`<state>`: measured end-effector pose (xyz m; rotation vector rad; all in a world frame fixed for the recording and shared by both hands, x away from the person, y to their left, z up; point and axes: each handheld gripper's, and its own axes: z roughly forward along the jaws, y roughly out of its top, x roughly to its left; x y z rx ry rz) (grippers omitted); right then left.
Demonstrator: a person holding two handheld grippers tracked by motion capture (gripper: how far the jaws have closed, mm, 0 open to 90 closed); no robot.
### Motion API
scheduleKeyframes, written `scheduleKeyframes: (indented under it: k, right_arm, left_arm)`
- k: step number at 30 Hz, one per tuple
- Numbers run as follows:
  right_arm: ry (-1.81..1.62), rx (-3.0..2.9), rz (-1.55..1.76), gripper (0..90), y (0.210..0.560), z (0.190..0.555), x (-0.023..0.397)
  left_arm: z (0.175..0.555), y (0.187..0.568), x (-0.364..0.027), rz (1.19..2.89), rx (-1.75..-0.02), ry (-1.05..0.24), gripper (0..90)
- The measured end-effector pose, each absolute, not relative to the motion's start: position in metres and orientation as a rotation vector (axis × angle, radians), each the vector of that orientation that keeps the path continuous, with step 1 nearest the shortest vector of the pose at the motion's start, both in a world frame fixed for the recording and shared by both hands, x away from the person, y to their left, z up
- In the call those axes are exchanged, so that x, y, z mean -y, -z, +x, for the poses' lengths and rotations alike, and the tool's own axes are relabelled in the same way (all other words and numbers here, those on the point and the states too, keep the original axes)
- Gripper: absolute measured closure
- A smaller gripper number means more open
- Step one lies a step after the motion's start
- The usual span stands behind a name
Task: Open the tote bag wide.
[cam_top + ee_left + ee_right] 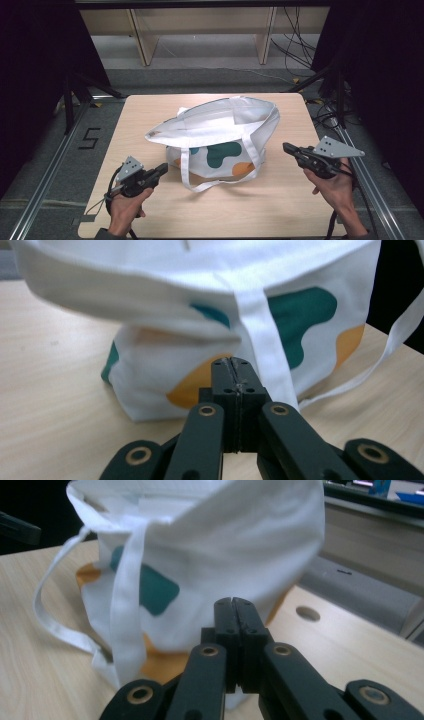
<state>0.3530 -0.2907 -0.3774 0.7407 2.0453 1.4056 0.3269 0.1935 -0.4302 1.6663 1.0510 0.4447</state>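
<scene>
So far I judge nothing begun: my left gripper (161, 170) and right gripper (288, 148), jaws pressed together and empty, flank the untouched tote bag (220, 132) on the bench (280, 205).

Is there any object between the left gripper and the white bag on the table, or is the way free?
Nothing visible stands between them. The left gripper, jaws shut, points at the white bag across bare table. The bag's strap lies beside this path, not across it.

The high view looked forward and down over the pale wooden counter (280, 210). Each tool view sat low and close, facing the white cloth tote bag with green and orange blotches (220, 135) (300, 330) (225, 555) from opposite sides.
</scene>
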Motion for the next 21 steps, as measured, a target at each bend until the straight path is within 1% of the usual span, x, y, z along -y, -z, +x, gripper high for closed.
scheduleKeyframes:
  k: [1, 3, 4, 5, 6, 7, 8, 9, 11, 12, 15, 16, 17, 21]
  right_arm:
    - [-1.408, -2.039, 0.708, 90.0, 0.366, 0.360, 0.285]
    - [-1.418, -2.054, 0.705, 90.0, 0.362, 0.362, 0.283]
    - [-1.391, -2.073, 0.695, 90.0, 0.350, 0.368, 0.275]
    - [-1.391, -2.073, 0.695, 90.0, 0.350, 0.368, 0.275]
    - [-1.360, -2.077, 0.682, 90.0, 0.343, 0.369, 0.270]
    - [-1.373, -2.088, 0.632, 90.0, 0.327, 0.375, 0.264]
    - [-1.373, -2.088, 0.632, 90.0, 0.327, 0.375, 0.264]
    - [-1.348, -2.106, 0.592, 90.0, 0.310, 0.384, 0.255]
    - [-1.331, -2.124, 0.581, 90.0, 0.301, 0.393, 0.247]
    - [-1.312, -2.148, 0.587, 90.0, 0.298, 0.398, 0.242]
    - [-1.271, -2.190, 0.580, 90.0, 0.294, 0.415, 0.227]
    - [-1.224, -2.219, 0.581, 90.0, 0.293, 0.421, 0.223]
    - [-1.224, -2.219, 0.581, 90.0, 0.293, 0.421, 0.223]
    - [-1.105, -2.283, 0.631, 90.0, 0.310, 0.445, 0.212]
  left_arm:
    - [0.334, 0.421, -0.195, 1.662, -1.050, -0.448, 89.5]
    - [0.339, 0.416, -0.194, 1.672, -1.046, -0.450, 89.5]
    - [0.347, 0.408, -0.194, 1.677, -1.049, -0.446, 89.5]
    - [0.347, 0.408, -0.194, 1.677, -1.049, -0.446, 89.5]
    - [0.352, 0.403, -0.193, 1.685, -1.044, -0.437, 89.5]
    - [0.355, 0.401, -0.192, 1.692, -1.042, -0.438, 89.4]
    - [0.360, 0.397, -0.191, 1.694, -1.042, -0.444, 89.4]
    - [0.369, 0.390, -0.188, 1.699, -1.044, -0.444, 89.4]
    - [0.374, 0.387, -0.187, 1.693, -1.049, -0.440, 89.4]
    - [0.385, 0.380, -0.185, 1.707, -1.042, -0.455, 89.4]
    - [0.395, 0.374, -0.183, 1.710, -1.046, -0.465, 89.4]
    - [0.405, 0.371, -0.182, 1.702, -1.062, -0.478, 89.4]
    - [0.405, 0.371, -0.182, 1.702, -1.062, -0.478, 89.4]
    - [0.424, 0.376, -0.184, 1.720, -1.104, -0.481, 89.4]
